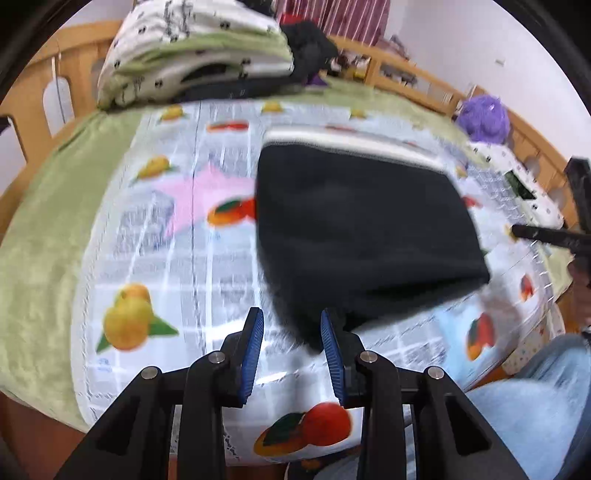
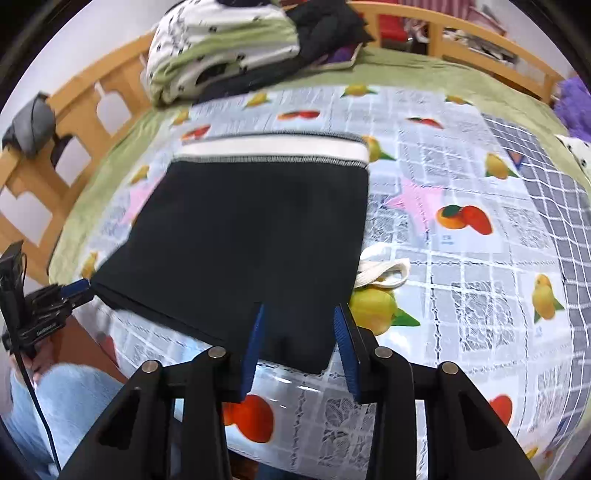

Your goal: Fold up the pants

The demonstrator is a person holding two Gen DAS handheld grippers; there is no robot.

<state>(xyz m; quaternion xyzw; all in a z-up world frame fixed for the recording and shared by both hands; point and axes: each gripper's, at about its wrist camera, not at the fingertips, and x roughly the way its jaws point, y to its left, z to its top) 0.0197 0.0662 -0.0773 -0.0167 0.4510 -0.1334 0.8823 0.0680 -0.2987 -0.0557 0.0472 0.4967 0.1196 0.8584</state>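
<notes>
Black pants (image 2: 251, 236), folded into a compact block, are laid flat on a glossy sheet (image 2: 461, 258) printed with fruit, newsprint and grid patterns. The white waistband (image 2: 273, 149) is turned to the far side. The sheet is spread over a green blanket (image 2: 406, 64) on a bed framed by a wooden rail (image 2: 74, 110).

Beyond the pants, a folded white-and-green quilt (image 2: 221, 48) and a heap of dark clothes (image 2: 332, 26) are piled against the rail. Just right of the pants, a loop of white strap (image 2: 384, 273) is seen. Far right of the pants sits something purple and fluffy (image 1: 484, 118). White walls are visible behind the rail.

The left gripper (image 1: 291, 343) is held open just over the near left corner of the pants — nothing is between its blue pads (image 1: 253, 354). The right gripper (image 2: 301, 339) is also spread open, its pads (image 2: 345, 350) straddling the near right corner without being closed on it. Pale blue jeans (image 2: 70, 398) of the person are glimpsed below the bed edge.
</notes>
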